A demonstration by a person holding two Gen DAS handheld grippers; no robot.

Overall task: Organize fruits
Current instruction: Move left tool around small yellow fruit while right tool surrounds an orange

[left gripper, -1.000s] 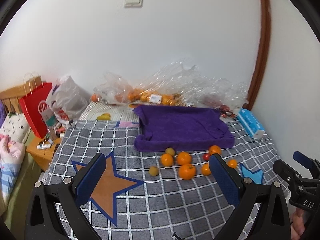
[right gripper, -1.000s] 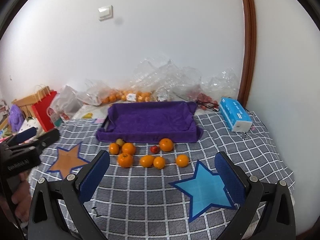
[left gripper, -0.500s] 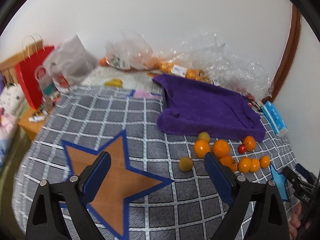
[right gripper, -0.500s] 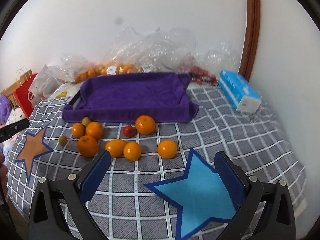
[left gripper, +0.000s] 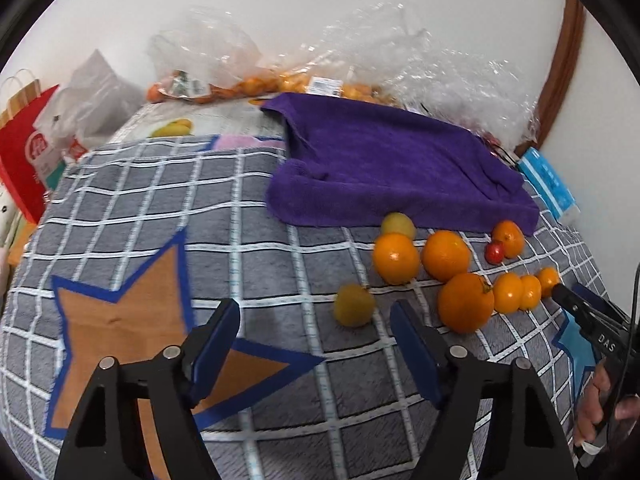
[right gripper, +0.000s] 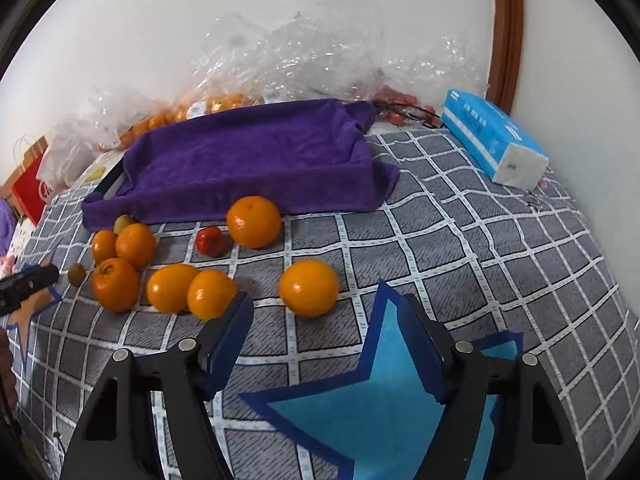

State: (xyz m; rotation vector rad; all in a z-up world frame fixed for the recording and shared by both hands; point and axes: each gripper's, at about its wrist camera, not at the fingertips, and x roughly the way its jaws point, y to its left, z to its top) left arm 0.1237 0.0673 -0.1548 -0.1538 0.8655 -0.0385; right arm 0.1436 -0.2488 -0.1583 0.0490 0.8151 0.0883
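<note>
Several oranges, two small yellow-green fruits and a small red fruit [right gripper: 211,240] lie loose on the grey checked cloth in front of a tray draped in a purple towel [left gripper: 392,160] [right gripper: 256,160]. My left gripper [left gripper: 316,330] is open and empty, low over the cloth, just short of a yellow-green fruit [left gripper: 354,305]. My right gripper [right gripper: 326,328] is open and empty, just short of the nearest orange [right gripper: 308,288], above a blue star [right gripper: 384,392]. The right gripper's tip shows at the right edge of the left wrist view [left gripper: 576,304].
A brown star [left gripper: 132,320] marks the cloth at the left. Clear plastic bags with more oranges [left gripper: 256,84] lie against the wall behind the tray. A blue tissue pack [right gripper: 494,140] lies at the right. A red paper bag [left gripper: 20,140] stands at the left edge.
Both grippers have moved forward and down toward the loose fruit, which now looks larger and closer. Both have stayed open and empty.
</note>
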